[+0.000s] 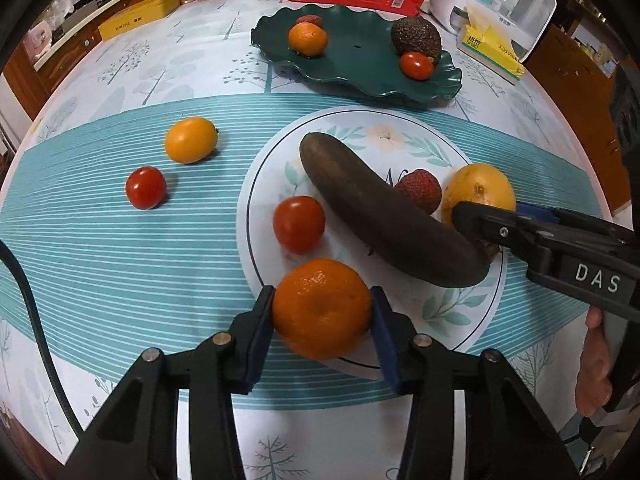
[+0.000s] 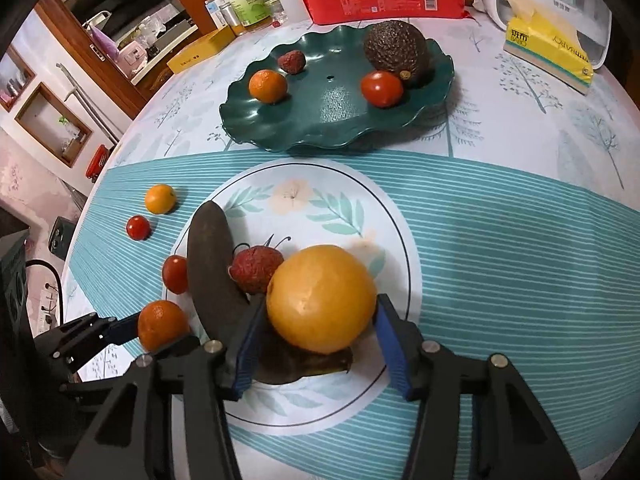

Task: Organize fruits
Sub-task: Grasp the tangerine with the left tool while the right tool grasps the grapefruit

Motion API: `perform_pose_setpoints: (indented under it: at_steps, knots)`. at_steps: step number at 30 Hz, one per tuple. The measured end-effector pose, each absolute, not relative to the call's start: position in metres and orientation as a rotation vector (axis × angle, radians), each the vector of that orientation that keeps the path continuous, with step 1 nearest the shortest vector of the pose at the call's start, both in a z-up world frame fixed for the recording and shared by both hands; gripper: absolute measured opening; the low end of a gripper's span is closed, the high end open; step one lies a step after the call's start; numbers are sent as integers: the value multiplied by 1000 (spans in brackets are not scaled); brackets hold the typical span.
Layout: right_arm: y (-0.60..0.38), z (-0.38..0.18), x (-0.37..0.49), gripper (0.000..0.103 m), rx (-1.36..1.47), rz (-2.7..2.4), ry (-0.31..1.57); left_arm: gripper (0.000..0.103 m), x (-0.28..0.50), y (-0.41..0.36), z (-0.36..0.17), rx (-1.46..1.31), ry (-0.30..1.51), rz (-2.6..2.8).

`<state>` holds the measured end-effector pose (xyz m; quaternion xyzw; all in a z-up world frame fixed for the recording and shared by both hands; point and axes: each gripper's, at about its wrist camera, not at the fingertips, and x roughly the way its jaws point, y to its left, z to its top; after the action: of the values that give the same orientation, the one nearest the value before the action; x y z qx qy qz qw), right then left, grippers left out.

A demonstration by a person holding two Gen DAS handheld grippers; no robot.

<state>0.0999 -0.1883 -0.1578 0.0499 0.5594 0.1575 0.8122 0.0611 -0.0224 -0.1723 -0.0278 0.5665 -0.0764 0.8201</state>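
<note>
1. Left wrist view: left gripper [image 1: 322, 312] fingers narrowed onto a mandarin [image 1: 322, 308] at the near rim of the white plate [image 1: 256, 184], blue pads touching both its sides. Blackened banana [image 1: 384, 220], lychee [image 1: 418, 190] and tomato [image 1: 298, 224] lie on the plate.
2. Right wrist view: right gripper [image 2: 320, 336] fingers bracket the yellow fruit [image 2: 320, 298] on the same plate; pad contact unclear. Green dish [image 2: 336, 120] behind holds an avocado [image 2: 396, 50].
</note>
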Motion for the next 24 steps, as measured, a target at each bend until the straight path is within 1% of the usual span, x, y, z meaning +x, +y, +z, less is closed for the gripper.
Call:
perform_pose_setpoints:
  at_steps: [6, 13, 19, 24]
  knots:
    - [-189, -157, 96, 50, 105, 326, 1179, 43, 60, -22, -171, -69, 1207, -162]
    - [-192, -144, 88, 50, 105, 312, 1146, 42, 58, -25, -148, -43, 1155, -171]
    - [-188, -121, 79, 50, 95, 322, 1096, 42, 60, -21, -118, -41, 1105, -193]
    - [-182, -88, 73, 50, 66, 338, 1027, 42, 68, -19, -88, -20, 1073, -192]
